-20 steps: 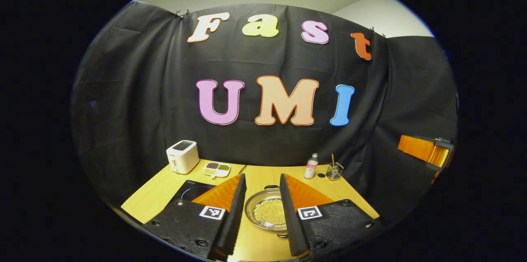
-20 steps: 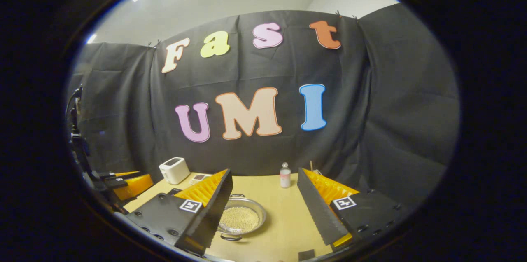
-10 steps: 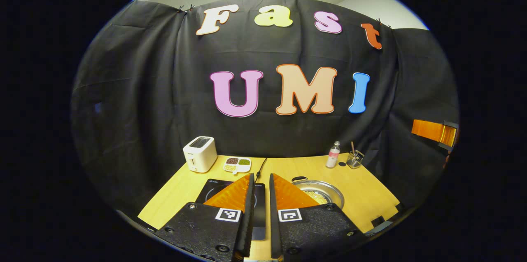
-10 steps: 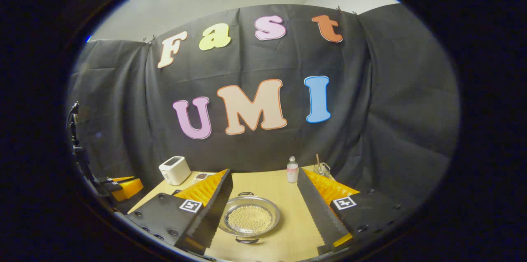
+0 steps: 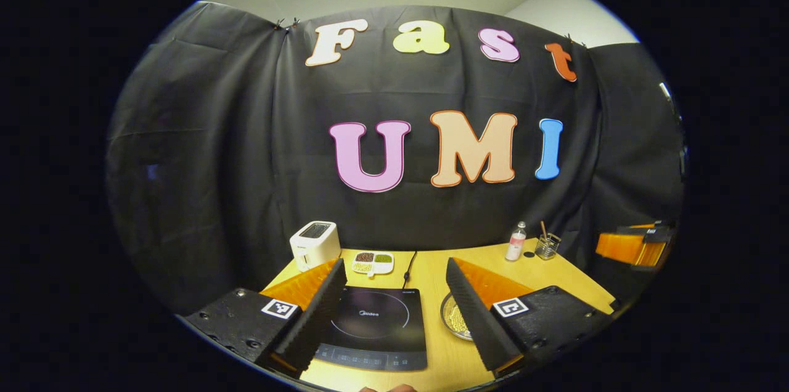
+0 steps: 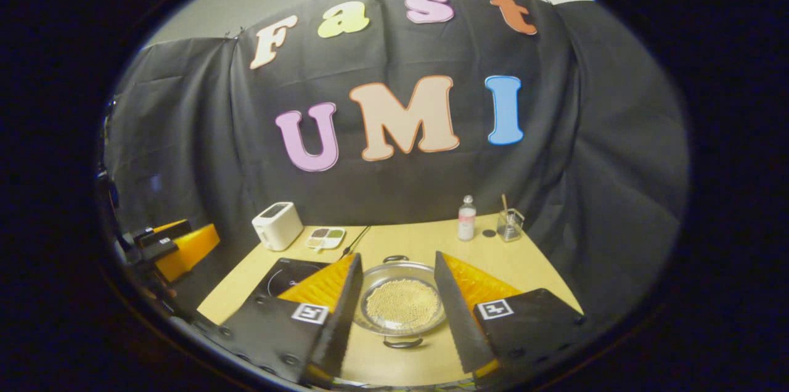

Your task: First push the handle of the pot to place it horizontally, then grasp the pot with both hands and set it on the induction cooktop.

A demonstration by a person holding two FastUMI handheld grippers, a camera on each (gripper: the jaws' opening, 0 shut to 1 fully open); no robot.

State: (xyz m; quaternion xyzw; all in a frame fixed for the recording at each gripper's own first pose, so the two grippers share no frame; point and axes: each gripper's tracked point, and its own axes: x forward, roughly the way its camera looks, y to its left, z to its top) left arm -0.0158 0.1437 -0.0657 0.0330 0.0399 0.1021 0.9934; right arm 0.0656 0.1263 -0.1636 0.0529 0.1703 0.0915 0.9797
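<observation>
A shallow steel pot point(image 6: 400, 302) full of small pale beads sits on the wooden table point(image 6: 493, 256). One black handle point(image 6: 402, 343) points toward me and the other point(image 6: 394, 258) points away. My right gripper point(image 6: 397, 255) hovers open above it, a finger on either side of the pot. The black induction cooktop point(image 5: 376, 324) lies left of the pot, and my left gripper point(image 5: 394, 261) is open over it. The pot's rim point(image 5: 453, 318) peeks out beside the left gripper's right finger. The cooktop point(image 6: 290, 275) also shows in the right gripper view.
At the back of the table stand a white toaster point(image 6: 277, 225), a divided dish point(image 6: 325, 238), a small bottle point(image 6: 466, 219) and a glass point(image 6: 508, 225) with a stick. A black cord point(image 5: 410, 262) runs back from the cooktop.
The left gripper swung from the pot over to the cooktop; its jaws narrowed, then opened wide. The right gripper shifted so the pot sits centred between its fingers, which stand closer together.
</observation>
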